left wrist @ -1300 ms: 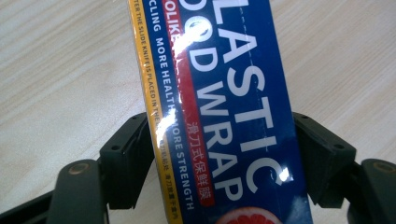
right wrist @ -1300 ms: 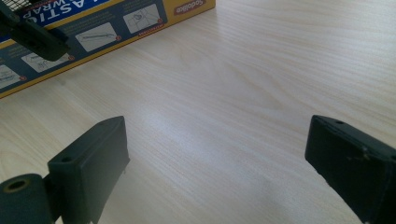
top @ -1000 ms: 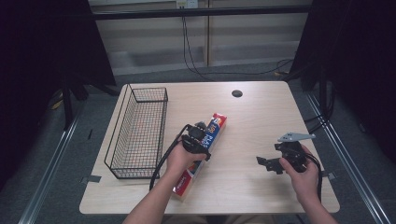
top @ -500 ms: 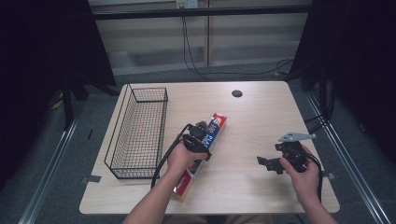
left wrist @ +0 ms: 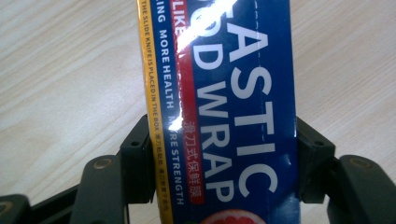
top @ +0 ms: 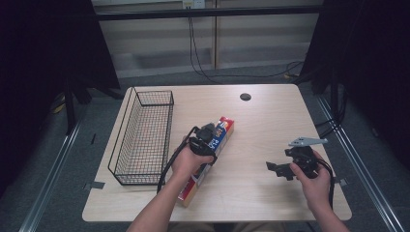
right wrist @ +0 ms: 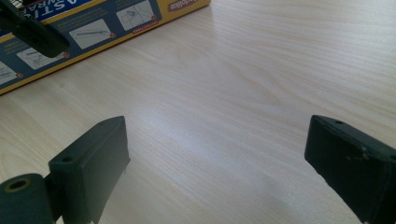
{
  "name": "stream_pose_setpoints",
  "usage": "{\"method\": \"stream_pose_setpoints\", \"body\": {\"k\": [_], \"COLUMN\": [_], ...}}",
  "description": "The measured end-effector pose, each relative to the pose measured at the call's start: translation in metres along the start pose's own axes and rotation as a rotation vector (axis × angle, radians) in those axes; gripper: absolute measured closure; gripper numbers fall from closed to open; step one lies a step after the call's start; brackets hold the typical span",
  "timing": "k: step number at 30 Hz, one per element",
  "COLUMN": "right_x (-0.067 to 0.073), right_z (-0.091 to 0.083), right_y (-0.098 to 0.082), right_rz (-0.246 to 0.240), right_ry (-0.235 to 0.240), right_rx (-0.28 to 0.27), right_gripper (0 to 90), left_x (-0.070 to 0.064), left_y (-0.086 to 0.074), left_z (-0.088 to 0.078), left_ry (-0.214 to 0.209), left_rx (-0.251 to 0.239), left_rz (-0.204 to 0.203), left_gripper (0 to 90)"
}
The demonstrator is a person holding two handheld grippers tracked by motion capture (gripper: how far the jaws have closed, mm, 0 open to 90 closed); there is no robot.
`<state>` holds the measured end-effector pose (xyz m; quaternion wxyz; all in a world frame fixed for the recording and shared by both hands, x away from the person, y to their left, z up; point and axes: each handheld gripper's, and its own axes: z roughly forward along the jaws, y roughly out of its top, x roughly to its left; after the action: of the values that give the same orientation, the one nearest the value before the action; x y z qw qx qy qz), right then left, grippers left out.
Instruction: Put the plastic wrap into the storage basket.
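A long blue, red and yellow plastic wrap box [top: 225,127] lies slantwise on the wooden table [top: 261,125]. My left gripper [top: 208,139] comes down on its middle. In the left gripper view the jaws have just been closing, and both black pads [left wrist: 138,163] now press the long sides of the box [left wrist: 233,93]. My right gripper [top: 276,169] is held low over the table at the right, open, with bare wood between its jaws [right wrist: 217,149]. In the right gripper view the box [right wrist: 93,23] lies at the top left.
A black wire basket [top: 153,91] stands at the table's left, beside the box. A dark round cable hole [top: 245,96] sits near the far edge. Cables trail from both grippers toward the person's forearms.
Both hands keep their places and the box has not shifted. No other difference is visible from above.
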<state>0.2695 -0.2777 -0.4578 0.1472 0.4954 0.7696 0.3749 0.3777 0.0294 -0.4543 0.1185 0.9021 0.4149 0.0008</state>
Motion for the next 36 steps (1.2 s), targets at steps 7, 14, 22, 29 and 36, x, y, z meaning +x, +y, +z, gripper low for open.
{"method": "stream_pose_setpoints", "body": {"k": [7, 14, 22, 29, 36], "right_x": [0.0, 0.0, -0.001, -0.002, -0.002], "right_z": [0.0, 0.0, -0.001, -0.002, -0.003], "right_y": [0.0, 0.0, 0.0, 0.001, 0.001], "right_rz": [0.001, 0.003, 0.01, 0.012, 0.011], "right_ry": [0.006, 0.007, 0.005, 0.009, 0.005], "right_rx": [-0.004, -0.006, -0.014, -0.018, -0.025], "right_gripper": [6.0, 6.0, 6.0, 6.0, 6.0], "left_x": [-0.001, -0.002, -0.005, -0.004, 0.0], "left_y": [-0.002, -0.002, -0.001, 0.001, 0.002], "left_z": [0.0, -0.003, -0.01, -0.022, -0.035], "left_ry": [0.015, 0.019, 0.01, 0.013, 0.003], "left_rx": [-0.011, 0.011, 0.002, -0.001, -0.015], "left_rz": [-0.008, -0.009, -0.013, -0.017, -0.027], "left_gripper": [40.0, 41.0, 41.3, 41.7, 41.8]}}
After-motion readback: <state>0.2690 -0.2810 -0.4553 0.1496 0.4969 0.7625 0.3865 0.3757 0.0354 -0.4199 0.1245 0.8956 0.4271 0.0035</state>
